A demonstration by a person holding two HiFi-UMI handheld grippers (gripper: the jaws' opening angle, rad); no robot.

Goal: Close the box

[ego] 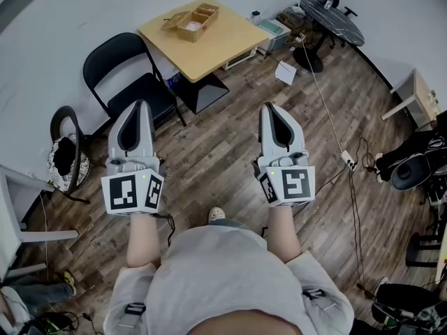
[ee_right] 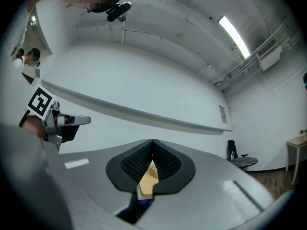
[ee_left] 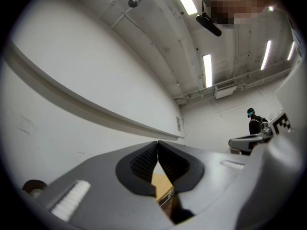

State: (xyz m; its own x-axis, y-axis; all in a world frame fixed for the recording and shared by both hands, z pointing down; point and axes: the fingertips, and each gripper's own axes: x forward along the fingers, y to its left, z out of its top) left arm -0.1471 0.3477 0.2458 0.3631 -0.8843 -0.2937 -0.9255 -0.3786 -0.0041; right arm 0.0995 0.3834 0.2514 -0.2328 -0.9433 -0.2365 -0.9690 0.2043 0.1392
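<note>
Tan box sits on the table, well away at 12 o'clock. The left gripper is a bit nearer than the right gripper. Both have jaws pressed together, holding nothing.

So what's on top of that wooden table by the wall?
One open wooden box sits near the far corner of the table. What lies in its compartments is too small to make out.

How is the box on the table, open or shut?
Open. The box shows its inside compartments, its lid folded out to one side.
</note>
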